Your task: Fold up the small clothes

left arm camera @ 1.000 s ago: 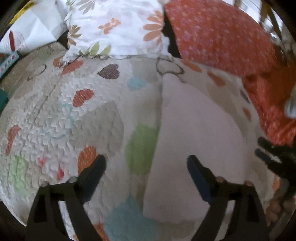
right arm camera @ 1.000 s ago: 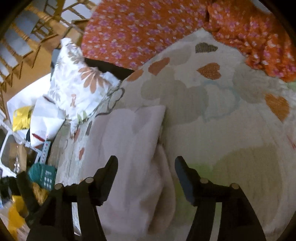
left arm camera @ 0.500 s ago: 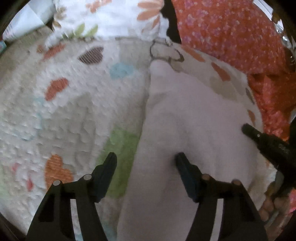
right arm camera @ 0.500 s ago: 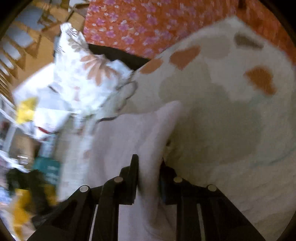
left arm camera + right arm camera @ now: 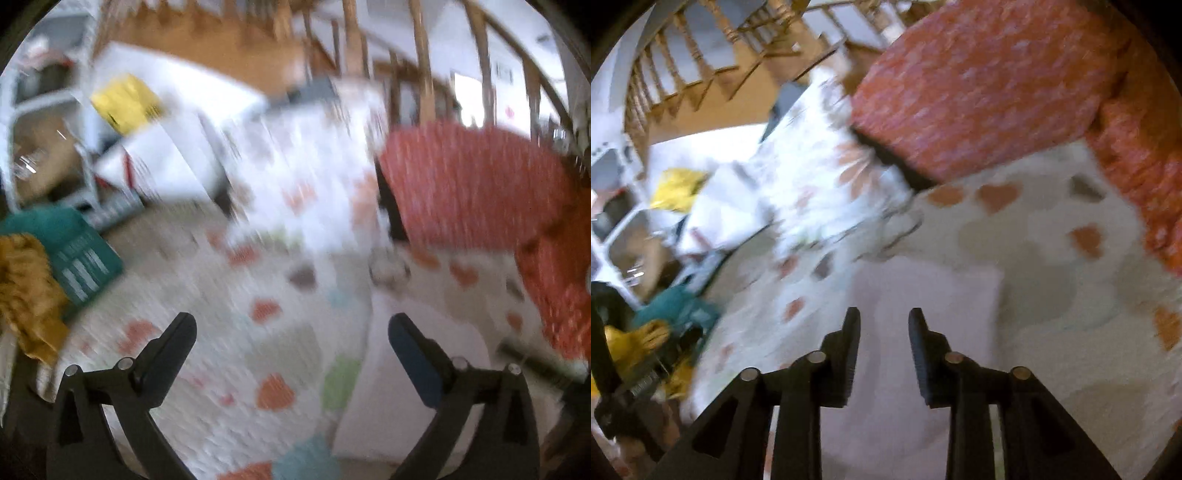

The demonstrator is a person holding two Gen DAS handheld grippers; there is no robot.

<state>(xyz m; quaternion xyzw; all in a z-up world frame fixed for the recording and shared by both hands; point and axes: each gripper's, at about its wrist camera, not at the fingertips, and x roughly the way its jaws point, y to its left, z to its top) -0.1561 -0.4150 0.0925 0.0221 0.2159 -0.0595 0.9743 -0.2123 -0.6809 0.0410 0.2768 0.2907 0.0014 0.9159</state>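
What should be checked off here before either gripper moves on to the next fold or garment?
1. Left gripper free of cloth: ok, jaws wide apart with nothing between them.
2. Right gripper free of cloth: ok, jaws slightly apart, nothing pinched.
3. Pale pink garment lying flat on the heart-print quilt: ok, it looks like a neat rectangle.
4. Fold edges aligned: cannot tell, both views are motion-blurred.
5. Garment clear of the orange floral pillow: ok, quilt shows between them.
6. Next garment located: cannot tell, a mustard cloth lies at the left edge, but its kind is unclear.
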